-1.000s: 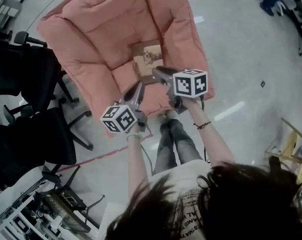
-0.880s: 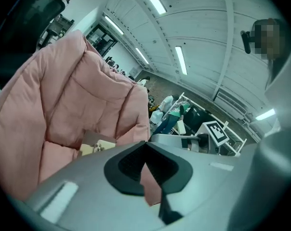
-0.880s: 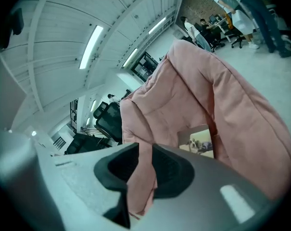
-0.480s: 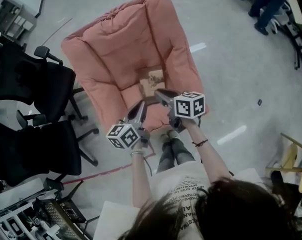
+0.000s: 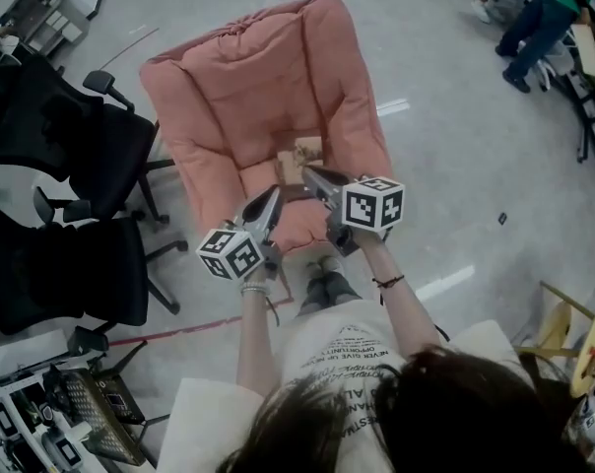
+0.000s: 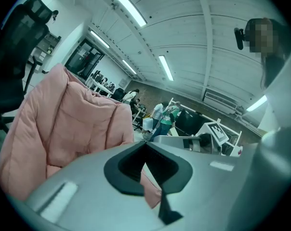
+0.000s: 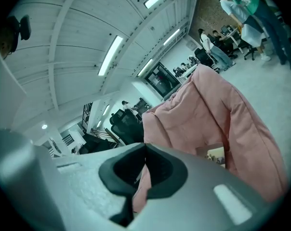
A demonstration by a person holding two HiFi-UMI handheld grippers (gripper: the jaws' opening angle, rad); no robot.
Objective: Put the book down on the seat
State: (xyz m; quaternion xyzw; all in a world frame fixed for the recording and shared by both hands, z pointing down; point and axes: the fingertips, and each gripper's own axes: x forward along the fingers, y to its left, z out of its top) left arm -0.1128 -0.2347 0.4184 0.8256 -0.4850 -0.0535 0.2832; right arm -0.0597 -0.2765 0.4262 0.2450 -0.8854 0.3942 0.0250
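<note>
A small book [image 5: 299, 156] with a brown picture cover lies on the seat of the pink padded chair [image 5: 248, 77], close to its right side cushion. The right gripper view shows the same book [image 7: 215, 155] resting free against the pink cushion [image 7: 208, 105]. My right gripper [image 5: 308, 173] hovers just in front of the book, jaws shut and empty. My left gripper [image 5: 274, 194] is beside it to the left, over the seat's front, also shut with nothing in it. In both gripper views the jaw tips meet, left gripper [image 6: 145, 146] and right gripper [image 7: 145, 148].
Two black office chairs [image 5: 71, 136] [image 5: 61, 274] stand close on the left of the pink chair. A red tape line [image 5: 179, 323] crosses the grey floor. People stand at the top right [image 5: 534, 18]. A yellow frame [image 5: 563, 333] is at the right edge.
The whole view has shifted, so the chair sits lower and smaller in the picture. The book stays lying on the seat. Both grippers remain just in front of it.
</note>
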